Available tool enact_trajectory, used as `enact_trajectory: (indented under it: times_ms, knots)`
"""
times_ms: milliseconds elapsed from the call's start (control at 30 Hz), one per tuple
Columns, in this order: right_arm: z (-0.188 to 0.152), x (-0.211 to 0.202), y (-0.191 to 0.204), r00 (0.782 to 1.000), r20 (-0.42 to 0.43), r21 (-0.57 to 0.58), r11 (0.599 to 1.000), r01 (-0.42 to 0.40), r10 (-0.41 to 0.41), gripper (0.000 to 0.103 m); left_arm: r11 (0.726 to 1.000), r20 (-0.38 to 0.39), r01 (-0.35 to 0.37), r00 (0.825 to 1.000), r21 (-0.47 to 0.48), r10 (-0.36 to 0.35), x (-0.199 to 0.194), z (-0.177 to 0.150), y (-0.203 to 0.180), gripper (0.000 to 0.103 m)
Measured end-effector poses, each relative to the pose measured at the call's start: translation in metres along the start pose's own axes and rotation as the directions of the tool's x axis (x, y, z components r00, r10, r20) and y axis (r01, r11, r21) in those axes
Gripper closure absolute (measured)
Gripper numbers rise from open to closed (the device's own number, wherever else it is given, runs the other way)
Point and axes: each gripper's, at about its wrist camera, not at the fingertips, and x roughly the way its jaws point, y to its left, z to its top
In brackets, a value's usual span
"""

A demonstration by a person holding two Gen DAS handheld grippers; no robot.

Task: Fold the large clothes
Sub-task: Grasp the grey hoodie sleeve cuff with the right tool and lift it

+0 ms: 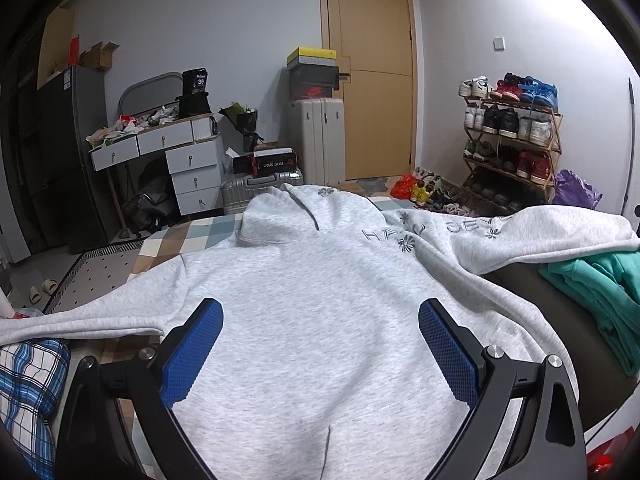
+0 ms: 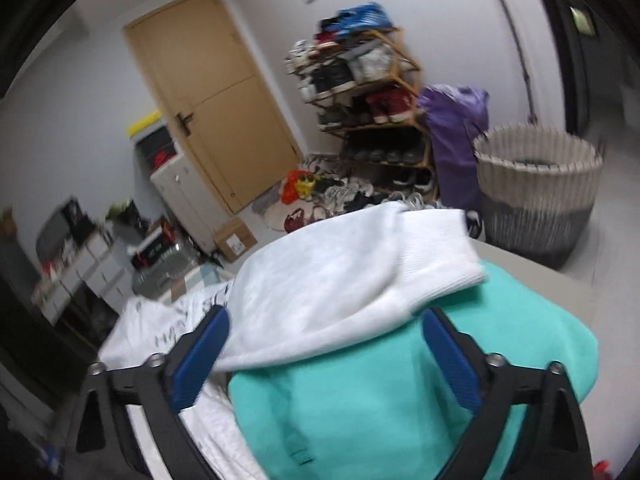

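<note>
Item: grey hoodie (image 1: 304,280), spread flat on bed, one sleeve (image 2: 360,264) draped over teal garment (image 2: 360,400)
Left gripper (image 1: 320,344): jaws wide, empty, above hoodie body
Right gripper (image 2: 326,354): jaws wide, empty, near sleeve
Advice: pinch sleeve at cuff, lift clear of teal garment, lay across chest

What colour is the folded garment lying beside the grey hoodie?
Teal green; the folded garment shows best in the right wrist view.

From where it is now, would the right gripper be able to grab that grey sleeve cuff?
Probably yes. The right gripper is open, and the sleeve cuff lies uncovered on the green garment just ahead, nothing between them.
</note>
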Motion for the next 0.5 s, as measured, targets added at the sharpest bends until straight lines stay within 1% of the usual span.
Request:
enact_trajectory:
  times_ms: [33,100,167,233,300,333,367,400,433,500]
  knots:
    - [0.003,0.005,-0.003,1.0,-0.017,0.004,1.0,-0.003,0.003,0.01,1.0,0.0,0.004,1.0,-0.001,-0.004,-0.001,0.0,0.0,0.007]
    - [0.005,0.016,-0.011,0.998,-0.057,0.013,0.999,0.03,-0.029,0.015,1.0,0.002,0.003,1.0,0.002,-0.003,0.0,-0.001,-0.001,0.007]
    - [0.007,0.028,-0.02,0.994,-0.096,0.043,0.998,0.052,-0.048,0.026,1.0,-0.007,-0.003,1.0,0.01,0.003,0.001,-0.002,-0.003,0.007]
    - [0.01,0.031,-0.025,0.996,-0.08,0.058,0.997,0.055,-0.05,0.029,1.0,-0.015,-0.006,1.0,0.013,0.006,0.003,-0.003,-0.004,0.007]
    - [0.013,0.034,-0.023,0.995,-0.081,0.05,0.996,0.068,-0.063,0.031,1.0,-0.02,-0.008,1.0,0.012,0.008,0.004,-0.003,-0.005,0.007]
    - [0.015,0.036,-0.024,0.994,-0.078,0.043,0.996,0.082,-0.078,0.041,1.0,-0.023,-0.01,1.0,0.013,0.01,0.004,-0.003,-0.005,0.007]
    - [0.015,0.037,-0.023,0.992,-0.077,0.036,0.994,0.099,-0.096,0.06,1.0,-0.025,-0.011,1.0,0.015,0.012,0.004,-0.004,-0.005,0.007]
    - [0.018,0.042,-0.022,0.989,-0.086,0.028,0.992,0.127,-0.124,0.069,1.0,-0.027,-0.014,1.0,0.017,0.014,0.004,-0.004,-0.006,0.007]
    - [0.021,0.046,-0.02,0.984,-0.101,0.017,0.989,0.15,-0.148,0.082,1.0,-0.031,-0.017,0.999,0.019,0.018,0.004,-0.005,-0.006,0.007]
    - [0.027,0.048,-0.015,0.982,-0.076,-0.018,0.985,0.169,-0.17,0.087,1.0,-0.035,-0.018,0.999,0.018,0.019,0.004,-0.005,-0.006,0.007]
